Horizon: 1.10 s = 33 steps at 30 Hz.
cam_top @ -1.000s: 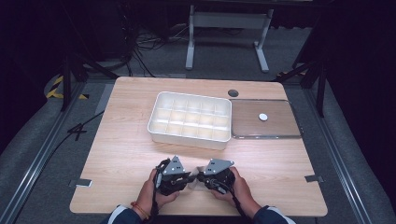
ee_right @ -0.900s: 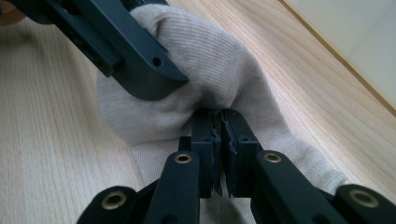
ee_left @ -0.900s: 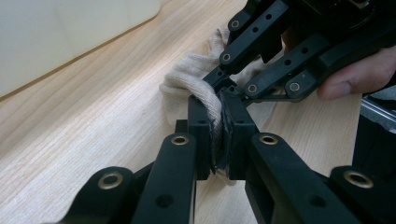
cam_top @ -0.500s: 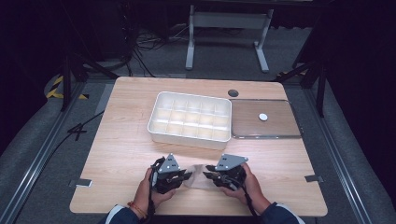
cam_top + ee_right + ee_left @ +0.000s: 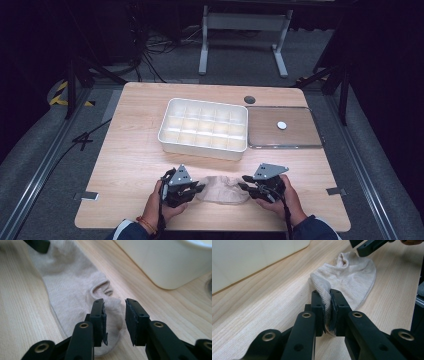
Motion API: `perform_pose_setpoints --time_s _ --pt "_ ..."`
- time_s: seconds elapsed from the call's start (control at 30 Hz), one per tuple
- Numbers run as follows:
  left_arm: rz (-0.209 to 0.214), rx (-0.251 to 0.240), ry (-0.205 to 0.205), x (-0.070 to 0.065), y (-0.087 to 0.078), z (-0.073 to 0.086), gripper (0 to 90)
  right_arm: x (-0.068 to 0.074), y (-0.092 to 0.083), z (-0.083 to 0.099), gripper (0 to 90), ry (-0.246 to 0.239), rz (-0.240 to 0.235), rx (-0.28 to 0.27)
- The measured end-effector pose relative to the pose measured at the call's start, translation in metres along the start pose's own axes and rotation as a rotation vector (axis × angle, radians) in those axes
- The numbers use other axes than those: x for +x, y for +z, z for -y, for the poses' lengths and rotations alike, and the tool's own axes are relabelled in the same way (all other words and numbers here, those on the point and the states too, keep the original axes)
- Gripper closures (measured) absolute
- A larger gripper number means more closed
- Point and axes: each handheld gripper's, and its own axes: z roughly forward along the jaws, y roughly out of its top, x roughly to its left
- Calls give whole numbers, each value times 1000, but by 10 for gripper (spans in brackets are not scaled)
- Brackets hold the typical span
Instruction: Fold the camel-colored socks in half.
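A beige ankle sock (image 5: 222, 189) lies flat on the wooden table near its front edge, between the two grippers. My left gripper (image 5: 200, 189) is shut on one end of it; in the left gripper view the fabric (image 5: 352, 272) is pinched between the pads of the left gripper (image 5: 326, 293). My right gripper (image 5: 245, 182) is at the sock's other end. Its jaws have just been opening, and in the right gripper view the right gripper (image 5: 114, 302) stands apart over the cuff of the sock (image 5: 72, 290) without pressing on it.
A white compartment tray (image 5: 204, 145) stands behind the sock at mid-table. To its right lies a flat clear-rimmed tray (image 5: 300, 144) with a small white disc (image 5: 282, 125) on it. A dark round grommet (image 5: 249, 99) sits near the far edge.
The right gripper has moved to the right, away from the left one, and its jaws have opened. The sock now lies stretched out between the two. The left gripper has stayed put.
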Motion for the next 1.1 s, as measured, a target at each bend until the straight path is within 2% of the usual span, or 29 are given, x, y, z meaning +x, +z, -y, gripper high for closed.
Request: perform_pose_setpoints --time_s 0.07,0.13,0.2,0.37,0.73,0.87,0.93,0.97,1.1 --pt "0 -2 -1 -1 0 0 823 0 7 2 704 4 -19 22" --pt "2 -4 -4 -1 0 0 823 -1 13 5 708 20 -18 42" --pt "1 -5 -4 -1 1 0 824 -2 15 6 706 17 -15 49" --pt "3 -13 2 -1 1 -2 823 0 19 6 699 -4 0 48" --pt "19 -26 -3 -4 2 -5 834 -1 21 6 697 3 -1 41" --pt "29 -25 8 -4 2 -8 843 0 22 6 697 0 2 38" --pt "33 -26 -4 -5 2 -9 845 -1 23 6 698 4 -2 35" --pt "29 -31 14 -6 3 -12 846 -1 23 6 700 6 -4 33" --pt "28 -33 18 -9 7 -16 847 -3 24 6 703 10 -4 26"
